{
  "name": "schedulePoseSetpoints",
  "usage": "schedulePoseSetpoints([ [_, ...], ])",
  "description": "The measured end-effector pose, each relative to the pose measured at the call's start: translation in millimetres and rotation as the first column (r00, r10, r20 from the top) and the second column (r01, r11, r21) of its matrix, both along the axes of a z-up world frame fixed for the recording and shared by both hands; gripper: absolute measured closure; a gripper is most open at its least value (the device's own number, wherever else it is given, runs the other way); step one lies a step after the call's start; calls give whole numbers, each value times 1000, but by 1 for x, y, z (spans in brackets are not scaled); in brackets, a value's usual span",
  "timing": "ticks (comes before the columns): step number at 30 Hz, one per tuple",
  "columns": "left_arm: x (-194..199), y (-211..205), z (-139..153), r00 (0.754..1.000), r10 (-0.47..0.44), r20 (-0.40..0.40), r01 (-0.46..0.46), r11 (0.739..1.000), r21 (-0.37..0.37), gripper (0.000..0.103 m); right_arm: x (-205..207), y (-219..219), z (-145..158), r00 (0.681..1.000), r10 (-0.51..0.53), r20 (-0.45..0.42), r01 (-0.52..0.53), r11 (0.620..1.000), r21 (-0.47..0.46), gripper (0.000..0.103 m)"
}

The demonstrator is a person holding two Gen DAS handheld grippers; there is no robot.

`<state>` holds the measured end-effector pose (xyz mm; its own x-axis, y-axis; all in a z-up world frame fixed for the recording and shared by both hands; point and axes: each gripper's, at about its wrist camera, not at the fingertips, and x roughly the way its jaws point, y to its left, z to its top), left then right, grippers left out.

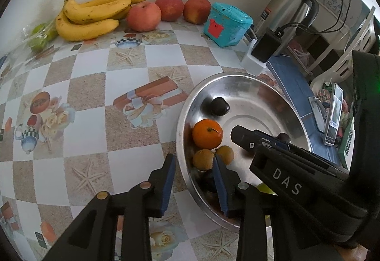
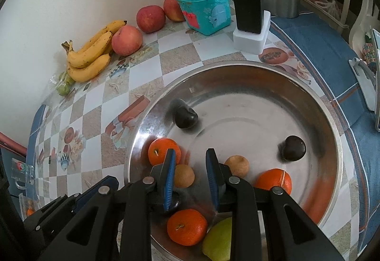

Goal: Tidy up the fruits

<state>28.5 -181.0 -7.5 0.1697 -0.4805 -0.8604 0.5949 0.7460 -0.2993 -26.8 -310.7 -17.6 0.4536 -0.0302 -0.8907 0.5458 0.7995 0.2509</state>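
A steel bowl (image 2: pixel 315 104) holds three oranges (image 2: pixel 163 150), two small brown fruits (image 2: pixel 184 175), two dark plums (image 2: pixel 186 116) and a green fruit (image 2: pixel 219 240). My right gripper (image 2: pixel 191 178) is open and empty above the bowl's near side, between the brown fruits. My left gripper (image 1: pixel 193 186) is open and empty, straddling the bowl's (image 1: pixel 237 85) left rim near an orange (image 1: pixel 207 134) and the brown fruits (image 1: pixel 203 159). Bananas (image 1: pixel 91 15) and three apples (image 1: pixel 143 16) lie by the wall.
A teal box (image 1: pixel 226 23), a black charger on a white base (image 1: pixel 261 49) and a steel kettle (image 1: pixel 288 7) stand behind the bowl. A bag of green fruit (image 1: pixel 41 35) lies left of the bananas. A phone on a stand (image 1: pixel 333 116) is at right.
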Motion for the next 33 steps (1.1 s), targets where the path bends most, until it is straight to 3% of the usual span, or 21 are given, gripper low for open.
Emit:
schedulePoseSetpoints([
  [13, 22, 26, -2, 993, 121, -4, -121, 992, 47, 61, 4, 6, 4, 1000, 29, 4, -29, 999, -20, 76],
  [17, 31, 39, -8, 980, 198, 16, -199, 973, 117, 46, 7, 8, 2, 999, 36, -17, -37, 999, -28, 76],
  [20, 39, 51, -15, 962, 270, 37, -272, 943, 192, 42, 8, 10, 1, 999, 43, -31, -44, 998, -40, 59],
  [22, 43, 59, -18, 951, 305, 58, -310, 922, 231, 26, 8, 12, 2, 998, 53, -31, -55, 997, -48, 57],
  [23, 45, 64, -19, 942, 328, 71, -335, 908, 252, 23, 9, 13, 3, 998, 61, -32, -62, 996, -56, 56],
  [26, 51, 77, -21, 921, 377, 96, -388, 877, 285, 17, 11, 19, 4, 996, 79, -43, -83, 993, -83, 42],
  [29, 55, 85, -20, 908, 399, 127, -419, 856, 305, 1, 12, 25, 4, 993, 102, -53, -107, 990, -96, 41],
  [31, 55, 90, -19, 903, 403, 149, -430, 848, 310, 0, 13, 28, 3, 992, 110, -61, -116, 988, -105, 30],
  [33, 54, 93, -19, 901, 399, 170, -433, 843, 318, 0, 13, 31, 1, 991, 120, -64, -127, 986, -110, 29],
])
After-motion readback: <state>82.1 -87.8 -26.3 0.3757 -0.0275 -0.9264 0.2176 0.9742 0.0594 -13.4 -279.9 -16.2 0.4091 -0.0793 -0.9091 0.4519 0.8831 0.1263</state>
